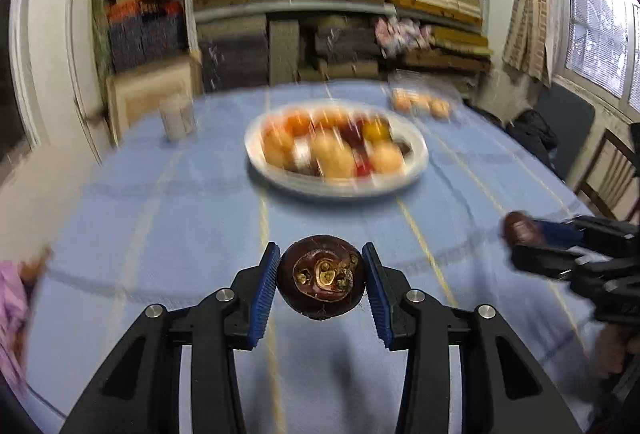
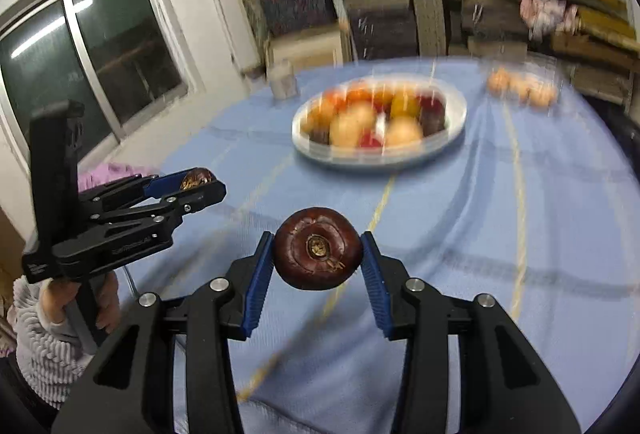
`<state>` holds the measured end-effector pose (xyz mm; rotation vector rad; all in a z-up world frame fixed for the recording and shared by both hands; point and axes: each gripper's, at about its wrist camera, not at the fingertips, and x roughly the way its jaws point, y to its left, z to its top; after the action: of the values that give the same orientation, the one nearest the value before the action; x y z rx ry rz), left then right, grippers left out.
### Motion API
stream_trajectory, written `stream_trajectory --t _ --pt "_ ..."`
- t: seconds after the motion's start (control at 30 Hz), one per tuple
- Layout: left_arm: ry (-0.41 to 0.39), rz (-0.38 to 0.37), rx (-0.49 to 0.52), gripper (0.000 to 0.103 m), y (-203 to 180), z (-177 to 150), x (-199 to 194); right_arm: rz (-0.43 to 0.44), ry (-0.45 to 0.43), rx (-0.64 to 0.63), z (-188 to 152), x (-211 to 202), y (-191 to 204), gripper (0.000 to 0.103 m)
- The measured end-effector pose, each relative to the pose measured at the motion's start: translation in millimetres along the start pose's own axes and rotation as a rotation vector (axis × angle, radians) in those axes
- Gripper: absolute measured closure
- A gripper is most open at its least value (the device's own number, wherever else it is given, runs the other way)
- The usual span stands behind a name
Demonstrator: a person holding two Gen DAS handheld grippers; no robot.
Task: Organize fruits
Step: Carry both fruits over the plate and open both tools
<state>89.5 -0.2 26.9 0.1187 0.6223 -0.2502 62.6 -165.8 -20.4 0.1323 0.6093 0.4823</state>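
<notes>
While each gripper clamps one dark brown, round, glossy fruit above the blue tablecloth (image 1: 160, 202), the left gripper (image 1: 321, 276) shows its fruit (image 1: 321, 277) with a dried yellowish calyx. The right gripper (image 2: 318, 260) holds its fruit (image 2: 318, 254) stem-scar forward. Only the right wrist view shows the person's hand (image 2: 60, 304) and a dark window (image 2: 92, 62); both show the blurred white plate (image 1: 418, 162) of mixed fruit.

plate: white oval plate (image 1: 416, 170) of mixed fruit, frame centre, on the blue cloth-covered table (image 1: 160, 218)
jar: pale jar (image 1: 175, 116), left of plate
loose fruit: orange fruits (image 1: 420, 102), upper right of plate
shelves: stacked shelves (image 1: 340, 6), behind table
</notes>
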Motion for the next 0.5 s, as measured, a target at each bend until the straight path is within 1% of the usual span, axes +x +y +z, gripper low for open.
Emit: stream_trajectory --t 0.13,0.2,0.27,0.33,0.37,0.47,0.5 --pt "-0.094 0.044 -0.006 0.061 12 69 -1 -0.023 -0.167 -0.026 72 -35 2 0.060" --pt "-0.110 0.036 -0.030 0.061 17 98 10 -0.024 -0.223 -0.027 100 -41 0 0.060" --pt "-0.114 0.031 -0.049 0.061 20 115 25 -0.018 -0.247 -0.018 122 -33 -6 0.060" --pt "-0.099 0.035 -0.071 0.061 23 127 52 -0.035 -0.224 -0.022 136 -5 -13 0.060" --pt "-0.073 0.034 -0.084 0.061 24 130 73 -0.051 -0.203 -0.029 139 12 -15 0.060" --pt "0.002 0.035 -0.099 0.061 25 128 122 -0.109 -0.081 -0.061 139 82 -28 0.060" --pt "0.014 0.045 -0.095 0.060 26 127 134 -0.121 -0.052 -0.071 136 99 -31 0.060"
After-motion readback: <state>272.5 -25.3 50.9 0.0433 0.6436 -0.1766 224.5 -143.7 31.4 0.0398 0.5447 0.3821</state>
